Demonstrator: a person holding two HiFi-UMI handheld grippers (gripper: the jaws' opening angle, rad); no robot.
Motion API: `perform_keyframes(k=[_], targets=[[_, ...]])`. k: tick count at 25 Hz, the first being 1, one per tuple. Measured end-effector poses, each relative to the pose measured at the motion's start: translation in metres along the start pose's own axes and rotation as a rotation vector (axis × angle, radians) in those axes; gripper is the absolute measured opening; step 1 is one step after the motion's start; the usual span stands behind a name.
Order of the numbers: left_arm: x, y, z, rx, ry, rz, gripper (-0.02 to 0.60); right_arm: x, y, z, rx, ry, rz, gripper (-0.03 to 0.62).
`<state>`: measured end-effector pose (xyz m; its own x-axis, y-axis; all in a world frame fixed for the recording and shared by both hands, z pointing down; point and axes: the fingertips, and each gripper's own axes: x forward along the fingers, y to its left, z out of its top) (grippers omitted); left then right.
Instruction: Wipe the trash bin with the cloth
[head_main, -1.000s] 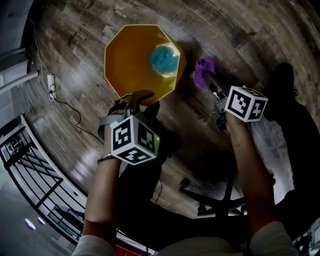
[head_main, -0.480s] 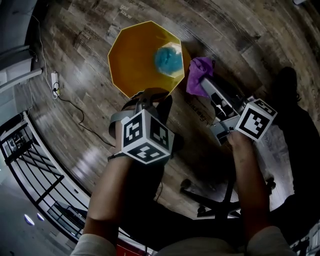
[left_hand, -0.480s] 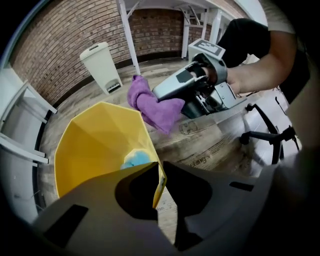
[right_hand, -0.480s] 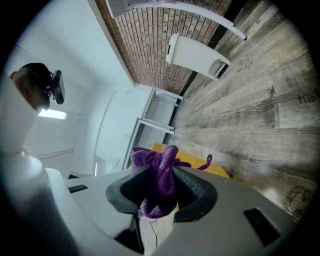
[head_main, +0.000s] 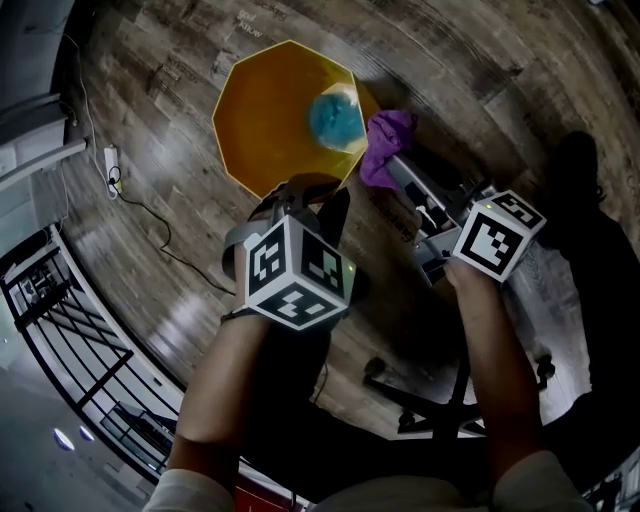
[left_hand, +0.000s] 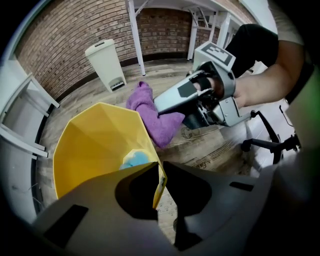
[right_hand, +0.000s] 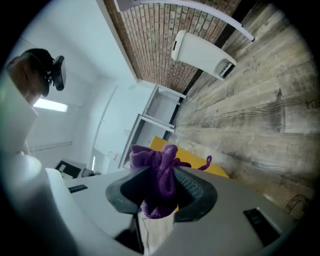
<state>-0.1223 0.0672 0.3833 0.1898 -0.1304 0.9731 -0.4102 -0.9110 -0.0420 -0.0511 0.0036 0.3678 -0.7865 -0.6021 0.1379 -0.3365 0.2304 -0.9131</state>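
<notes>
Yellow bin (head_main: 265, 110) rim clamped in L tongs (left_hand: 159, 169), just closed; R tongs (right_hand: 162, 176) clamped on purple cloth (head_main: 385, 150); floor print (left_hand: 210, 159) unreadable.

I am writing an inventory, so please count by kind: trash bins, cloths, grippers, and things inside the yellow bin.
Trash bins: 2 (yellow bin, white bin)
Cloths: 1 (purple cloth)
Grippers: 2 (left gripper, jaws just closed on the yellow bin's rim; right gripper, holding the cloth)
Things inside the yellow bin: 1 (blue object)
Total: 6
</notes>
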Motion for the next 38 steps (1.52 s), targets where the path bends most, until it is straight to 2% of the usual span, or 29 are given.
perform_keyframes(k=[3,12,26,38], targets=[[-0.001,0.000,0.001,0.005,-0.003,0.000,0.034,0.004,-0.015,-0.005,-0.043,0.047,-0.039,0.132],[-0.001,0.000,0.001,-0.001,-0.004,-0.006,0.034,0.019,-0.064,-0.022,-0.008,0.097,-0.151,0.131],[-0.001,0.000,0.003,-0.010,-0.007,-0.007,0.034,0.036,-0.136,-0.057,-0.019,0.214,-0.321,0.131],[-0.001,0.000,0.006,-0.023,-0.017,-0.004,0.034,0.052,-0.187,-0.076,-0.109,0.349,-0.458,0.130]])
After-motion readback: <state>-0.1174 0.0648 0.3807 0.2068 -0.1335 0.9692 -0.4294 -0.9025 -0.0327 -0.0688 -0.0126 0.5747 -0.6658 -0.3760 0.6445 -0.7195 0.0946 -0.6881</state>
